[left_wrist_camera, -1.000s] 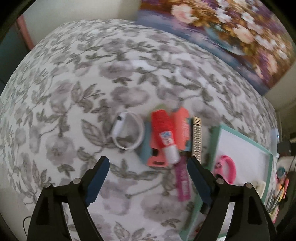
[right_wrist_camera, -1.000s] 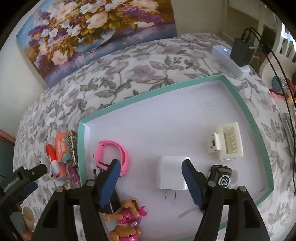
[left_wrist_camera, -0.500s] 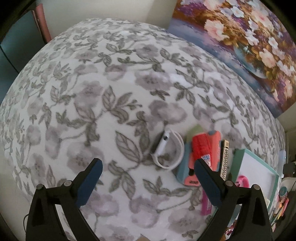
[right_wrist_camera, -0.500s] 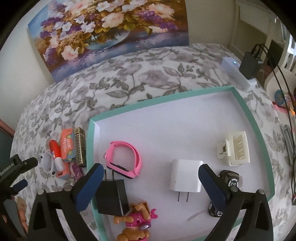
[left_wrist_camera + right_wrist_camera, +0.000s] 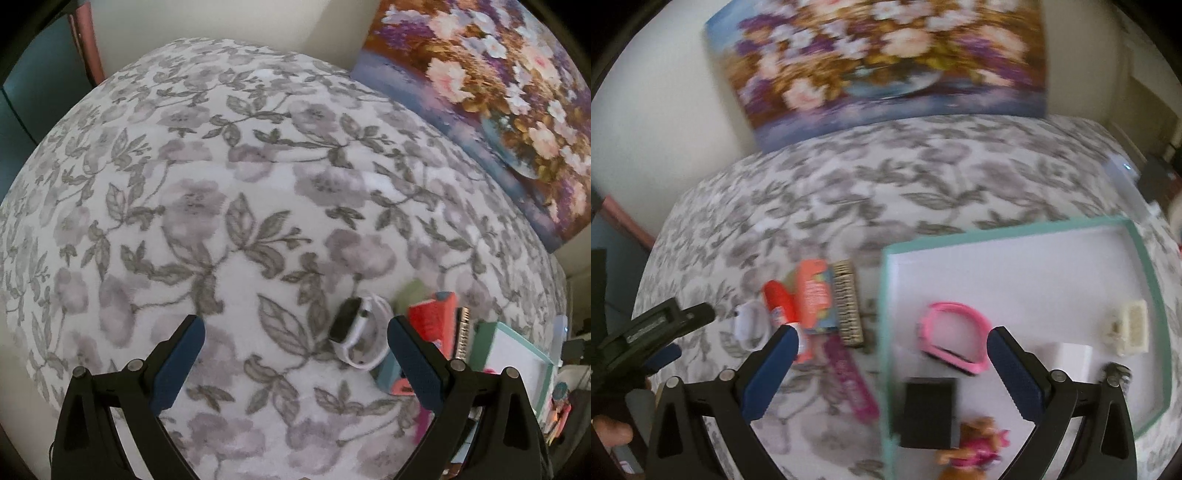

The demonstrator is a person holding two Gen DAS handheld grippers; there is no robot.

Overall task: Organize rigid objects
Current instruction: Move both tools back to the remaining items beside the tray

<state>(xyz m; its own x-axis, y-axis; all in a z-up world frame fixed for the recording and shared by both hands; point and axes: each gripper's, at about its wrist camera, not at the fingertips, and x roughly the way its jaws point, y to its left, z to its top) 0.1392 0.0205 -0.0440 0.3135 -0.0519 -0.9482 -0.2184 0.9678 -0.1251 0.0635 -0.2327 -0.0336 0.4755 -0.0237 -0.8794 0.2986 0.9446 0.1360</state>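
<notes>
— What's the biggest thing from where you stand?

— The flowered bedspread [image 5: 229,206], with a flower painting [image 5: 886,59] leaning at the wall behind it. On the spread lies a teal-rimmed tray [image 5: 1145,273] with a white floor.

— What's in the tray?

— A pink band [image 5: 955,338], a black block [image 5: 929,411] just in front of it, a white plug [image 5: 1067,358], a cream clip [image 5: 1132,325] by the right rim and a pink toy figure [image 5: 975,448] at the near edge.

— And outside it?

— A small heap just beside the tray's left rim: an orange packet [image 5: 814,295], a red tube [image 5: 781,302] lying on it, a tan comb-like strip [image 5: 849,302] and a magenta strip [image 5: 851,380]. A white smartwatch [image 5: 356,332] lies by the heap's far side, apart from the tray.

— The grippers?

— The left gripper [image 5: 291,350] hangs over the spread, jaws having just spread wide, nothing pressed, the watch near its right finger. The right gripper [image 5: 892,365] straddles the tray's left rim, jaws likewise just opened wide and gripping nothing.
</notes>
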